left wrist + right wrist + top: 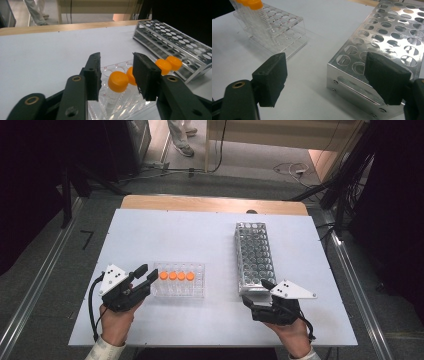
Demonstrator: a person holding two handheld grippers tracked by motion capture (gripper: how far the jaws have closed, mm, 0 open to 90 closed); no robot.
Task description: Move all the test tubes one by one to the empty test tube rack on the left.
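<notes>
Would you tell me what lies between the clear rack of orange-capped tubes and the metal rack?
Only bare white table separates the clear rack from the metal rack, as the high view shows.

Bare table (pixel 210 240) between clear rack (pixel 197 290) and metal rack (pixel 255 257), open passage there, racks flanking

Black grippers (pixel 142 276), seemingly pale sleeves (pixel 105 349)

High view overhead; both close tongs views share clear rack (pixel 117 100).
</notes>
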